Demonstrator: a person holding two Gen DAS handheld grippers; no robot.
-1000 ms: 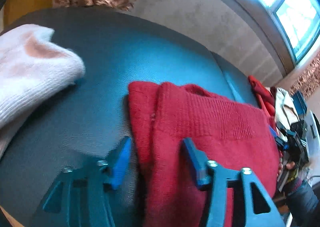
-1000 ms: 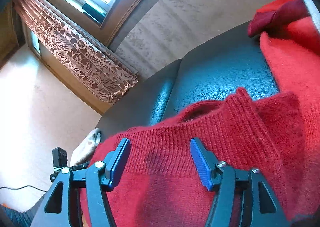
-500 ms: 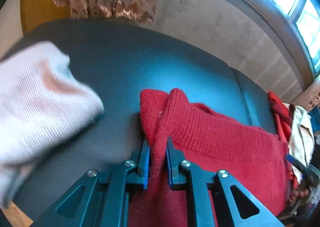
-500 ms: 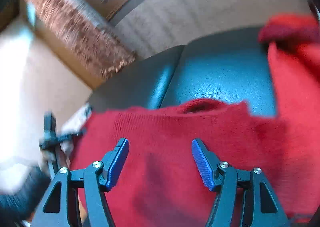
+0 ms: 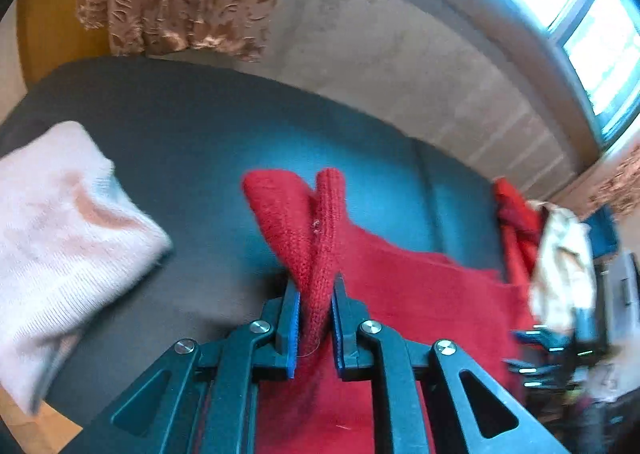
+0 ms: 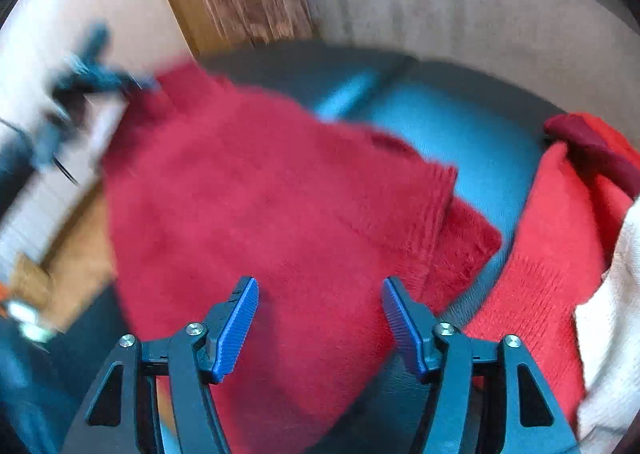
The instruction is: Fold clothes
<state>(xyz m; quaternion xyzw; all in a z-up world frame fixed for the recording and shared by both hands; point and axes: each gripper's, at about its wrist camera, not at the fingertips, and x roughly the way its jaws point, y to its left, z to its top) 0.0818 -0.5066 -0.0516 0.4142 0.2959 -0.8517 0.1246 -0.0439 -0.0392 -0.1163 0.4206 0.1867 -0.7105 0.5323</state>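
My left gripper [image 5: 314, 324], open a second ago, is now clenched on a pinched corner of the red sweater [image 5: 360, 278], lifting it off the dark couch [image 5: 192, 142]; the fold can begin. My right gripper [image 6: 320, 324] hangs released over the sweater's body, gripping nothing. Earlier the sweater lay flat; the white garment [image 5: 60, 230] lies apart.

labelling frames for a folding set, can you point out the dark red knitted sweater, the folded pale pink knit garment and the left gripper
dark red knitted sweater [image 5: 400, 286], left wrist view, on the flat body panel
folded pale pink knit garment [image 5: 60, 238], left wrist view, on its ribbed top face
left gripper [image 5: 314, 318], left wrist view, midway between the blue pads, which pinch the sweater
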